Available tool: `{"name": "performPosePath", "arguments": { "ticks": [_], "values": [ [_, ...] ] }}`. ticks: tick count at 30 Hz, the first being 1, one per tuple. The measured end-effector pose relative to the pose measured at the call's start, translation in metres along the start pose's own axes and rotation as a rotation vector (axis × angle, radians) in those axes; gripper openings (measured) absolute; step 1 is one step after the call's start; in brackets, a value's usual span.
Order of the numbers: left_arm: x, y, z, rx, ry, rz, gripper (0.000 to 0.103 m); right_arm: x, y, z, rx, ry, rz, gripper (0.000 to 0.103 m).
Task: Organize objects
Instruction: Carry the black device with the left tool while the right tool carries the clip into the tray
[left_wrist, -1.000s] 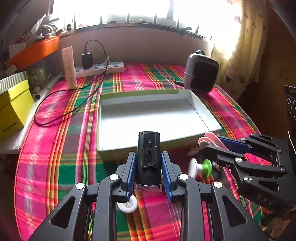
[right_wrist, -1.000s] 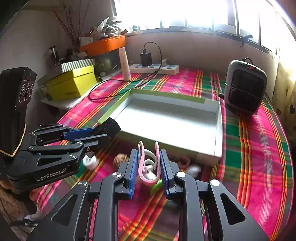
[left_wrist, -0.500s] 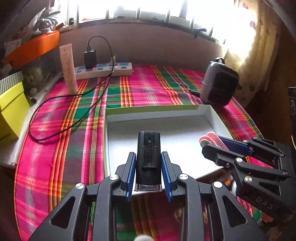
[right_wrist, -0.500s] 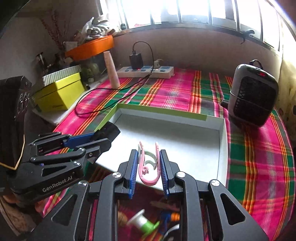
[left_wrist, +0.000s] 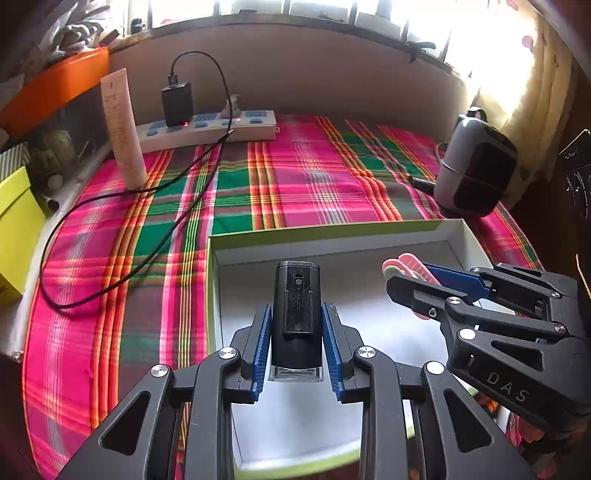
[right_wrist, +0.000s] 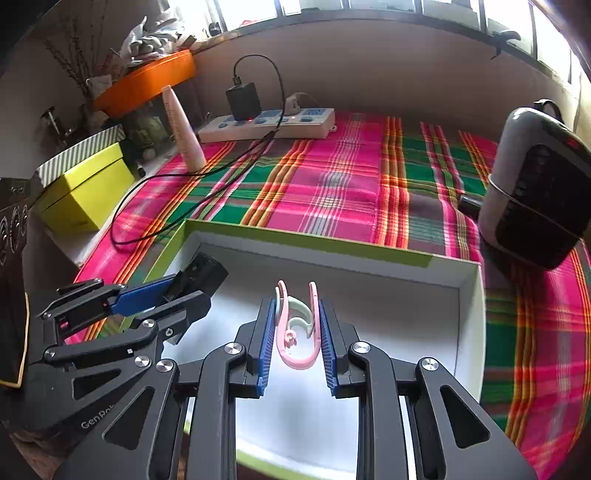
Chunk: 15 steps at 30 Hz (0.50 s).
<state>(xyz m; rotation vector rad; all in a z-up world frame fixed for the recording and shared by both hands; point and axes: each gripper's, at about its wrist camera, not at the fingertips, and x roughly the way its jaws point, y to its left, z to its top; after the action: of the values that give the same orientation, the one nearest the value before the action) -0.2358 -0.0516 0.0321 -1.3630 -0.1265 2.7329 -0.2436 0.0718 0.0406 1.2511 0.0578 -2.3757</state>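
Both tongs now over white tray (left_wrist: 218, 295); left tongs (left_wrist: 297, 343) clamp black block (left_wrist: 295, 314) pointing fwd, right tongs (right_wrist: 295, 336) clamp pink clips (right_wrist: 295, 332).

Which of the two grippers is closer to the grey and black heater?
Right. The right gripper hovers over the tray's heater side; the left gripper hangs over the tray's far side.

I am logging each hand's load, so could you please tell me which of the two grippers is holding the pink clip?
The right gripper holds the pink clip, pinched between its blue pads over the white tray. The left gripper instead grips a black boxy device.
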Motion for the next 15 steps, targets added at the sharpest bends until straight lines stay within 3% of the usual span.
{"name": "performPosePath", "arguments": {
  "ticks": [15],
  "values": [
    [0.018,0.004,0.008,-0.002,0.028,0.007,0.026,0.024,-0.005,0.009,0.023,0.046,-0.020,0.024]
  ]
}}
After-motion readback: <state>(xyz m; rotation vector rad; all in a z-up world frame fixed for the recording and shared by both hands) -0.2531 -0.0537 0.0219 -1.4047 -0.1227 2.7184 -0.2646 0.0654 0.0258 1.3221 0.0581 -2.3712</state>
